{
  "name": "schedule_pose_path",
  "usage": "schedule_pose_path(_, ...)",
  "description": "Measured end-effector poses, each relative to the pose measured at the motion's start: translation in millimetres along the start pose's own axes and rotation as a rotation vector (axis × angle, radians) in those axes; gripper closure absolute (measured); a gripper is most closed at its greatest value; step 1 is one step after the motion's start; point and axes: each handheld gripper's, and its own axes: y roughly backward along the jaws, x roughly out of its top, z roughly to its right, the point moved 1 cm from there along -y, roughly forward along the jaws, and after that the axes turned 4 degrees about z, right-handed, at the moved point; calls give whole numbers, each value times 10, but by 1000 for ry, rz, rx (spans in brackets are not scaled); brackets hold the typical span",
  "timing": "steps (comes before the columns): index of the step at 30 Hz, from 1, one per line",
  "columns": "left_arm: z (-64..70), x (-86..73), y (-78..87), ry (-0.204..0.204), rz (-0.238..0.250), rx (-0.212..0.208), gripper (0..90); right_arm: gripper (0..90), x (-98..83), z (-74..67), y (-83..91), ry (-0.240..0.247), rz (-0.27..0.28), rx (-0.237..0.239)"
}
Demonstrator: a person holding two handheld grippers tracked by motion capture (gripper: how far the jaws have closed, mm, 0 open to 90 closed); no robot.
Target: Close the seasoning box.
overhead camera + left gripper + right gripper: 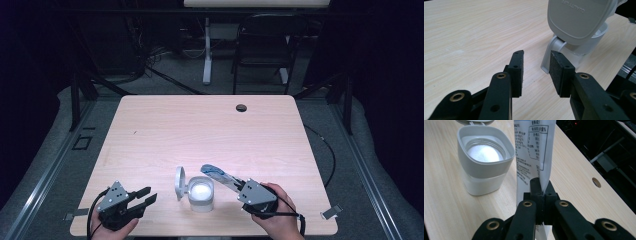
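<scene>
Near the worktop's [165, 125] front edge, at about six o'clock in the high view, stands a grey-white container [201, 194] with its hinged lid [179, 183] flipped up on the nine o'clock side. Its mouth is open, and white powder shows inside in the right gripper view [484, 152]. A printed pouch [218, 175] slants toward the container from its three o'clock side, its upper end just beside the rim at about one o'clock.

My reading is that the pouch is being emptied into the container. The lid is already open and some powder lies inside; whether more is left in the pouch cannot be told. What seems left is finishing the pour, taking the pouch away and closing the lid.

Pinching the pouch's lower part is the right claw [239, 187], its jaws shut tight on the thin film; the right gripper view shows the pouch [534, 147] rising straight out of the pads at twelve o'clock, with the container at ten o'clock from them.

Over at the container's nine o'clock, the left claw [146, 196] rests low by the worktop's front edge, apart from the container. Its jaws stand moderately wide with nothing between them, and the lid's flat back [579, 20] sits ahead of the pads at about one o'clock, not touched.
</scene>
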Motion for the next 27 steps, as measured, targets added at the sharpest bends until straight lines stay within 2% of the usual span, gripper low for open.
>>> schedule_pose_path(11, -67, -42, -15, 13, 3, 14, 636, 900, -195, 123, -83, -99, 3, -56)
schedule_pose_path(15, -88, -65, -12, 22, -6, 19, 633, 900, -301, 192, -80, -159, 18, -94)
schedule_pose_path(27, -104, -120, -39, 33, -21, 21, 630, 900, -653, 343, -117, -294, -15, -178)
